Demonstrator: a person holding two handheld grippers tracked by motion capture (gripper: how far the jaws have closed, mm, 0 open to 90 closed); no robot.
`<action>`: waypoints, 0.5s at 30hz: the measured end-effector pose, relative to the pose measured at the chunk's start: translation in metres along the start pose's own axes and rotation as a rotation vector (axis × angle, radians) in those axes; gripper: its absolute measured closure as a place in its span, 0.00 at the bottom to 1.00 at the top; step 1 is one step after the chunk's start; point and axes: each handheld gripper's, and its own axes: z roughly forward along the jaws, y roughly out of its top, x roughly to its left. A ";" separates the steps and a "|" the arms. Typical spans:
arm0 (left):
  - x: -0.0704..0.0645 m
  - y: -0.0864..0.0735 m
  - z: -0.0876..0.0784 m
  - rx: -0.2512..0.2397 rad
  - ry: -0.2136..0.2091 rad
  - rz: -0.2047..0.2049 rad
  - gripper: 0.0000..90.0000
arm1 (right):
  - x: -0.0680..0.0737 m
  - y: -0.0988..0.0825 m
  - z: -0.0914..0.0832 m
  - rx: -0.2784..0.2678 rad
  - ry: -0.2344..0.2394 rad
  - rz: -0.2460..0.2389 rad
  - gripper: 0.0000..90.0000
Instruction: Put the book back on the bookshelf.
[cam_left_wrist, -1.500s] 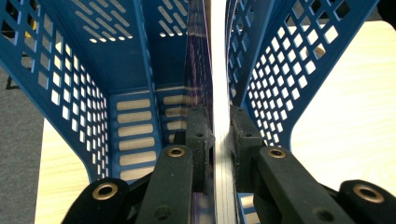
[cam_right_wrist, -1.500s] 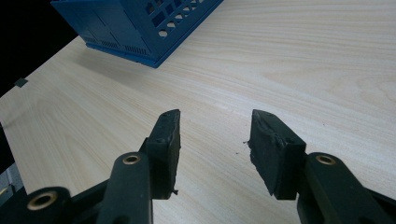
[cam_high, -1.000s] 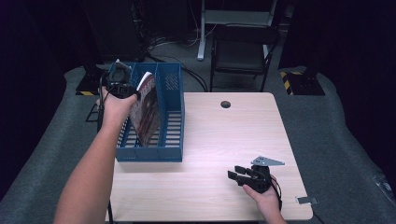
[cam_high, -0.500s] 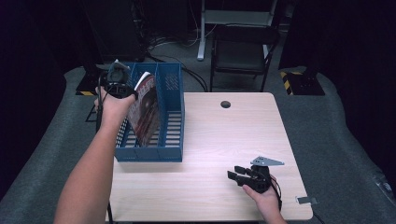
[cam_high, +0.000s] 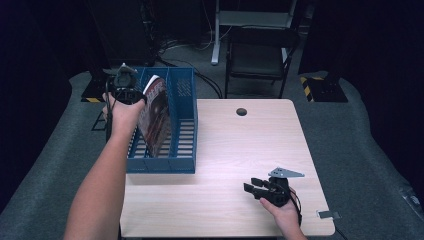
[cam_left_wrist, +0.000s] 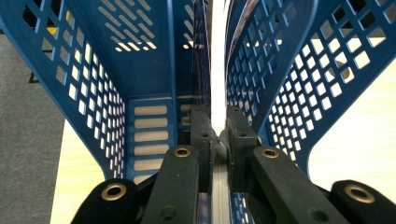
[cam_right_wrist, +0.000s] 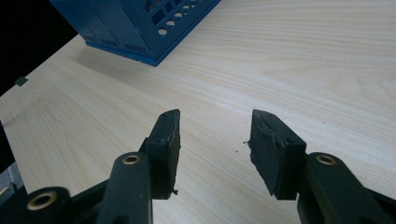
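A blue slotted file rack (cam_high: 182, 125) stands on the left part of the light wood table (cam_high: 240, 145). A magazine (cam_high: 156, 117) with a dark reddish cover stands tilted in its left compartment. My left gripper (cam_high: 134, 96) is at the magazine's top far corner and is shut on it. In the left gripper view the jaws (cam_left_wrist: 218, 126) pinch the magazine's white page edge (cam_left_wrist: 217, 70) between the rack's perforated walls (cam_left_wrist: 93, 93). My right gripper (cam_high: 251, 184) rests low over the table's near right part, open, with nothing between its fingers (cam_right_wrist: 215, 140).
A round cable hole (cam_high: 241, 111) sits near the table's far edge. A dark chair (cam_high: 260, 55) and desk legs stand beyond the table on grey carpet. The rack's near corner (cam_right_wrist: 135, 23) lies ahead and left of my right gripper.
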 end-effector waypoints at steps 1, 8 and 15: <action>0.000 0.001 0.001 -0.008 0.003 -0.008 0.94 | 0.000 0.000 0.000 0.001 0.003 0.004 0.59; -0.001 0.006 0.007 -0.039 0.023 -0.020 0.94 | -0.001 0.000 0.001 -0.005 0.005 -0.001 0.59; 0.002 0.009 0.010 -0.052 0.033 -0.034 0.94 | 0.000 -0.001 0.001 0.007 0.009 -0.006 0.59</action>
